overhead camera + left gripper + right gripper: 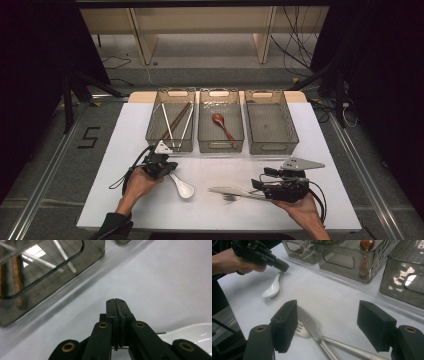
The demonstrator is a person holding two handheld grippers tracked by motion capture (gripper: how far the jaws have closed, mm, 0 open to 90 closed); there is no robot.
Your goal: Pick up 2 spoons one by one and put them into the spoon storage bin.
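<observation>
At the near edge of the table (150,210), the right gripper (325,326) hangs released, jaws wide above the crossed knife (310,325) and fork (302,332). It should settle over one handle only, square to it, before squeezing. Toward the near left corner, the left gripper (283,266) is clenched on the white spoon (272,288) by its handle tip; lift it level. Along the far edge stand three bins (221,127).

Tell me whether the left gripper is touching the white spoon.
Touching. In the right gripper view the left gripper has its shut tip on the handle end of the white spoon, with no gap between them.
</observation>
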